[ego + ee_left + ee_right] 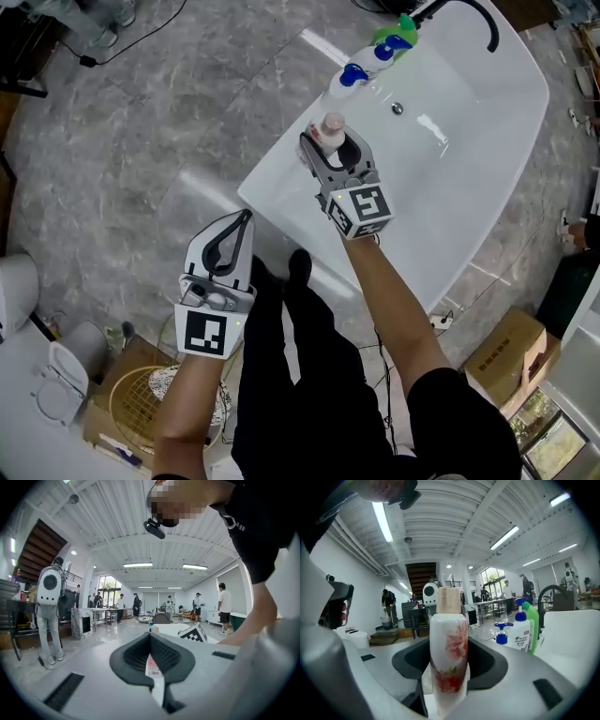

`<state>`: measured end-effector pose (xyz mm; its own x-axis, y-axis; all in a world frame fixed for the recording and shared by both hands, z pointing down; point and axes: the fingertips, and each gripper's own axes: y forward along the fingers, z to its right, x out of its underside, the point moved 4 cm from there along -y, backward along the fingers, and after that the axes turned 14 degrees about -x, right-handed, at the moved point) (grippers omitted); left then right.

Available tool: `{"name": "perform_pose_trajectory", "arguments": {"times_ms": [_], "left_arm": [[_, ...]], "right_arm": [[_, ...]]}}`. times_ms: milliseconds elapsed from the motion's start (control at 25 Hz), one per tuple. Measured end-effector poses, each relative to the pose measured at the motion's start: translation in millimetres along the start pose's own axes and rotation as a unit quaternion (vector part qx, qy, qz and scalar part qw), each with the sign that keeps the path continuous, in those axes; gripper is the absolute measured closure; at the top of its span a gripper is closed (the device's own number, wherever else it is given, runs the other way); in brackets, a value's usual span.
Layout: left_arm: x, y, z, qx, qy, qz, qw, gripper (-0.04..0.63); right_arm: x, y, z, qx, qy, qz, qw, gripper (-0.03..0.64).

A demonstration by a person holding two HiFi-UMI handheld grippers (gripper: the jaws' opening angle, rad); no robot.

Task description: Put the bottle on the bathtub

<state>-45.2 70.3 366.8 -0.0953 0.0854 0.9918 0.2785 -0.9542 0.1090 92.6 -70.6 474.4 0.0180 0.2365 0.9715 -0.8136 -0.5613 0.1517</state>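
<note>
I am holding the bottle (449,663) upright in the right gripper (328,150). The jaws are clamped on its body and the cap is standing clear above them, so it can stand when released. It is hanging over the near rim of the bathtub (281,180), apart from the two pump bottles (354,79) further along that ledge. I cannot confirm contact with the rim. The left gripper (242,225) is hanging closed and empty over the floor, out of the way, I judge.
</note>
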Motion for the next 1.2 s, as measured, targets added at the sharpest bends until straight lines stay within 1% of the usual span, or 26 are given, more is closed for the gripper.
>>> {"name": "perform_pose_trajectory", "arguments": {"times_ms": [200, 360, 520, 920, 1040, 1200], "left_arm": [[26, 10, 3, -0.001, -0.025, -0.004, 0.9997, 0.588], [39, 13, 2, 0.003, -0.026, -0.006, 0.9996, 0.588], [48, 12, -3, -0.002, -0.032, -0.009, 0.9995, 0.588], [51, 8, -7, 0.001, -0.032, -0.008, 0.9994, 0.588], [51, 7, -7, -0.001, -0.034, -0.006, 0.9994, 0.588], [47, 8, -1, 0.000, -0.033, -0.003, 0.9995, 0.588]], "right_arm": [[29, 22, 14, 0.008, -0.001, 0.001, 1.000, 0.387], [44, 35, 19, 0.008, -0.013, -0.002, 1.000, 0.387], [56, 40, 22, 0.008, -0.017, -0.001, 1.000, 0.386], [61, 36, 8, 0.006, -0.067, 0.009, 0.998, 0.382], [63, 35, 5, 0.006, -0.066, 0.011, 0.998, 0.380], [63, 31, 6, -0.005, -0.048, 0.020, 0.999, 0.371]]}}
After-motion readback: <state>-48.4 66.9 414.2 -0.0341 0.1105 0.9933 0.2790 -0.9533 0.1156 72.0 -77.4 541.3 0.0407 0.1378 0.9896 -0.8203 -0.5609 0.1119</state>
